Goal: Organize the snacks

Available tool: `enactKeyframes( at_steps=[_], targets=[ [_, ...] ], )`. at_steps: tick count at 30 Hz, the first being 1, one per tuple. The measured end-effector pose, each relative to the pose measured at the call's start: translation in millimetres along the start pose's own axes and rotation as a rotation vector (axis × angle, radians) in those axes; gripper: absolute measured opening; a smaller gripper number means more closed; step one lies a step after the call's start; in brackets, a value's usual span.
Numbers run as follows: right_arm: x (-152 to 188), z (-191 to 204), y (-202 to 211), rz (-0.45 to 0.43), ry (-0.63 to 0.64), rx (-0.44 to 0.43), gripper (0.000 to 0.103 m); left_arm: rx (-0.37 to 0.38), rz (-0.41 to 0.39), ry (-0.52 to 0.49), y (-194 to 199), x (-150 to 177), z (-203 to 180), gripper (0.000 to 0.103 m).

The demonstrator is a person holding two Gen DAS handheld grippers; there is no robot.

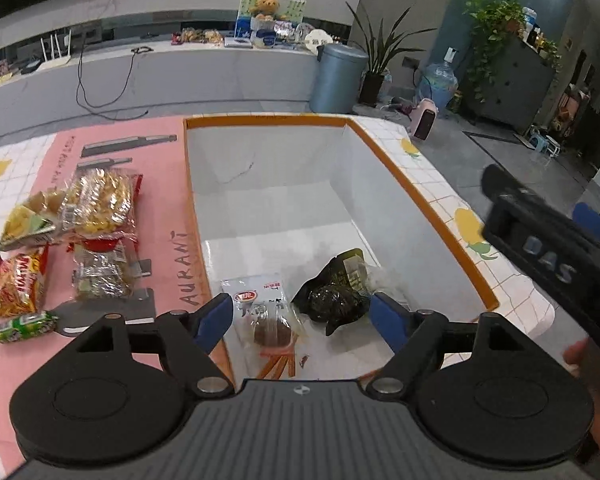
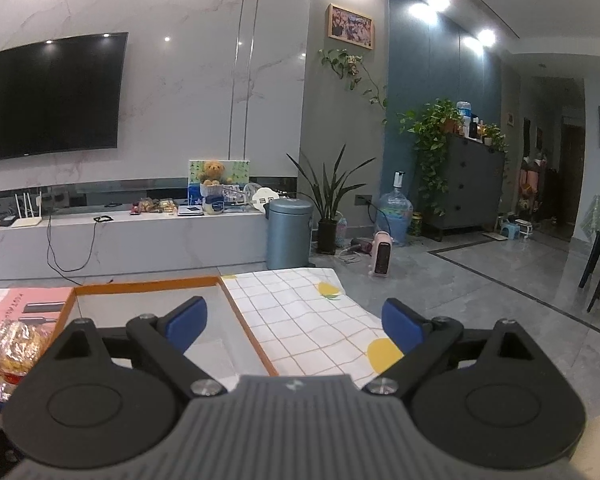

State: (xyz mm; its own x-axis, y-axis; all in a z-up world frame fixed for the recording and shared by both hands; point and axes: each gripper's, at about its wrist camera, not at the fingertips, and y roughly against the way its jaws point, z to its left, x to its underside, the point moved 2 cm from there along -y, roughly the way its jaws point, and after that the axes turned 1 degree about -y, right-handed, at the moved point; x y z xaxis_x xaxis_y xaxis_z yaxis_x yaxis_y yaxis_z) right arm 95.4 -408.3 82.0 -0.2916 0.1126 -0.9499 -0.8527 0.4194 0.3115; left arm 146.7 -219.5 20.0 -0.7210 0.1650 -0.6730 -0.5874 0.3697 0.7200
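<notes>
Left gripper (image 1: pixel 302 316) fingers spread wide, holding nothing, above the orange-rimmed box (image 1: pixel 416 196); a dark green packet (image 1: pixel 334 292) and clear packet (image 1: pixel 266 308) lie inside. Other snacks (image 1: pixel 96 208) wait at nine o'clock on the surface (image 1: pixel 432 184). Right gripper (image 2: pixel 294 328) wide open, empty

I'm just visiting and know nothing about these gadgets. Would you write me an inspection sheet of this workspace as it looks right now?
Surface: checked tablecloth with lemon prints; pink mat at its left.
Job's things: white box with orange rim holds a clear snack packet and a dark green packet; five snack packets lie on the mat and cloth.
Clutter: nothing seen.
Grippers: left gripper open above the box, nothing between the pads; right gripper open, empty.
Cables: black cable hangs from the TV bench.
Surroundings: television, bin, potted plants, water bottle.
</notes>
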Motion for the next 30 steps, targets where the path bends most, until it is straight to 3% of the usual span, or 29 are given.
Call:
enactKeyframes(
  at_steps=[9, 19, 23, 27, 30],
  targets=[
    [5, 16, 4, 0.016, -0.030, -0.104, 0.092, -0.041, -0.068, 0.019, 53, 1, 28, 0.092],
    [19, 41, 2, 0.127, -0.318, -0.380, 0.092, -0.110, -0.106, 0.086, 88, 8, 85, 0.092],
    [21, 67, 12, 0.125, -0.307, -0.466, 0.092, -0.149, -0.115, 0.120, 94, 14, 112, 0.092],
    [24, 103, 27, 0.097, -0.219, -0.562, 0.091, -0.257, -0.163, 0.159, 99, 24, 144, 0.092],
    [30, 125, 34, 0.089, -0.187, -0.611, 0.088, -0.262, -0.149, 0.220, 97, 30, 169, 0.092]
  ],
)
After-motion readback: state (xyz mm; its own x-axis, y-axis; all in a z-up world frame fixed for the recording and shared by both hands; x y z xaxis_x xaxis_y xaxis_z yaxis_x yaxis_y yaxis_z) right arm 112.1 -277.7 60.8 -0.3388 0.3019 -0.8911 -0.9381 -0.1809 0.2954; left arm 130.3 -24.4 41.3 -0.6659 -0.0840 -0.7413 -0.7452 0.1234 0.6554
